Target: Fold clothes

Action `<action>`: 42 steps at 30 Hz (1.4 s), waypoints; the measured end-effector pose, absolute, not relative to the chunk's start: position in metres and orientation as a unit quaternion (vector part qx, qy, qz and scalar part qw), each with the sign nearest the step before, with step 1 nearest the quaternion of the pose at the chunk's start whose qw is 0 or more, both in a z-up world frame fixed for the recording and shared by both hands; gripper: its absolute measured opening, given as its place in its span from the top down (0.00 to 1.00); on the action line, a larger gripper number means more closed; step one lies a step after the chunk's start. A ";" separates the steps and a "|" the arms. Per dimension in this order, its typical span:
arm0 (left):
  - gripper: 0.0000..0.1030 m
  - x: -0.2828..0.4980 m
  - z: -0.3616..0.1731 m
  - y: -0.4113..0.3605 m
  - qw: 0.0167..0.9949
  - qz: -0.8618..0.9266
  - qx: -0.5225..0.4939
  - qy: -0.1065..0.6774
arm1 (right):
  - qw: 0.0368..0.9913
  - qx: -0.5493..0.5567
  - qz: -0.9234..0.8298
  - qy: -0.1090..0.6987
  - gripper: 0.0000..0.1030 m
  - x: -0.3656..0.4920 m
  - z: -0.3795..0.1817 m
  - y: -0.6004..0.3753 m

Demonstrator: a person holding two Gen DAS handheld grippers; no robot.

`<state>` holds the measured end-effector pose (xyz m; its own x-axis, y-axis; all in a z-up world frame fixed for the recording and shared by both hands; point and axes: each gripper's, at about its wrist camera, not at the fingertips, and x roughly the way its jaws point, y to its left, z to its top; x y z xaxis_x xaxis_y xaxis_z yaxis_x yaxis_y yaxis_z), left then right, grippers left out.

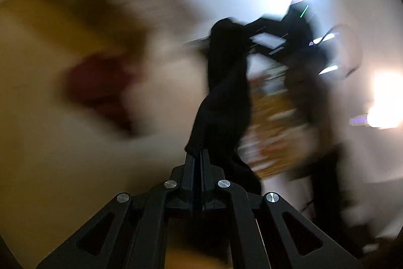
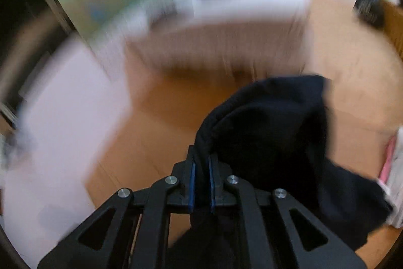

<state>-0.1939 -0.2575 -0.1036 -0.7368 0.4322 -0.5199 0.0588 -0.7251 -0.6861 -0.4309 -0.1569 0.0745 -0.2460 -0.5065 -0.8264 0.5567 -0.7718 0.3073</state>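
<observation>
My left gripper (image 1: pixel 199 155) was pressed together on an edge of the dark garment (image 1: pixel 224 97), which rose from the lower centre of the left wrist view as a twisted black strip toward the blurred right gripper at the upper right. In the right wrist view my right gripper (image 2: pixel 201 168) was clamped on a bunched fold of the same cloth (image 2: pixel 277 132), its blue pads (image 2: pixel 192 183) narrowly parted around it. The navy-black fabric draped loose and rumpled over the lower right, above the blurred wooden floor (image 2: pixel 163 105).

The left gripper (image 1: pixel 199 155) pinches a dark garment (image 1: pixel 226 92) stretching away from it, against blurred surroundings.
</observation>
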 end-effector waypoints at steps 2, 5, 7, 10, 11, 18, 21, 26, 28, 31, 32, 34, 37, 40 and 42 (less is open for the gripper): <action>0.98 -0.187 -0.134 -0.282 0.061 0.850 -0.401 -0.336 | 0.341 0.544 -0.765 0.047 0.89 -0.432 0.039 -0.178; 0.98 -0.162 -0.127 -0.303 0.037 0.865 -0.406 -0.292 | 0.376 0.544 -0.749 0.041 0.88 -0.426 0.031 -0.161; 0.98 -0.159 -0.100 -0.298 0.035 0.884 -0.394 -0.250 | 0.360 0.520 -0.772 0.059 0.78 -0.423 0.037 -0.123; 0.90 -0.157 -0.057 -0.278 0.069 0.903 -0.375 -0.195 | 0.305 0.494 -0.809 0.095 0.52 -0.415 0.025 -0.050; 0.82 -0.167 -0.050 -0.265 0.089 0.903 -0.378 -0.181 | 0.285 0.496 -0.814 0.103 0.52 -0.413 0.014 -0.026; 0.83 -0.252 -0.089 -0.186 0.151 0.863 -0.467 -0.122 | 0.234 0.549 -0.798 0.081 0.52 -0.419 -0.084 0.059; 0.84 -0.265 -0.115 -0.166 0.142 0.837 -0.516 -0.114 | 0.241 0.565 -0.785 0.084 0.53 -0.420 -0.116 0.053; 0.84 -0.257 -0.145 -0.144 0.132 0.813 -0.561 -0.080 | 0.234 0.559 -0.776 0.174 0.52 -0.394 -0.137 0.052; 0.84 -0.252 -0.157 -0.130 0.139 0.804 -0.574 -0.073 | 0.233 0.557 -0.775 0.187 0.52 -0.385 -0.138 0.063; 0.84 -0.240 -0.170 -0.106 0.158 0.792 -0.586 -0.063 | 0.234 0.563 -0.772 0.182 0.52 -0.373 -0.138 0.089; 0.84 -0.235 -0.171 -0.096 0.163 0.795 -0.581 -0.053 | 0.233 0.564 -0.770 0.185 0.52 -0.367 -0.137 0.098; 0.84 -0.227 -0.169 -0.078 0.175 0.796 -0.578 -0.051 | 0.225 0.568 -0.767 0.194 0.52 -0.358 -0.137 0.115; 0.83 -0.217 -0.170 -0.047 0.206 0.790 -0.575 -0.058 | 0.203 0.579 -0.761 0.211 0.52 -0.349 -0.136 0.139; 0.83 -0.206 -0.171 -0.009 0.251 0.772 -0.581 -0.055 | 0.168 0.594 -0.754 0.225 0.52 -0.343 -0.135 0.174; 0.83 -0.198 -0.170 0.011 0.289 0.749 -0.594 -0.052 | 0.149 0.612 -0.742 0.232 0.52 -0.342 -0.135 0.191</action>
<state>-0.1981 0.0112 -0.1701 -0.1265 0.4946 -0.8598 -0.3721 -0.8272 -0.4211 -0.3418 0.1914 -0.1348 -0.2076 0.0629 -0.9762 0.5048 -0.8479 -0.1620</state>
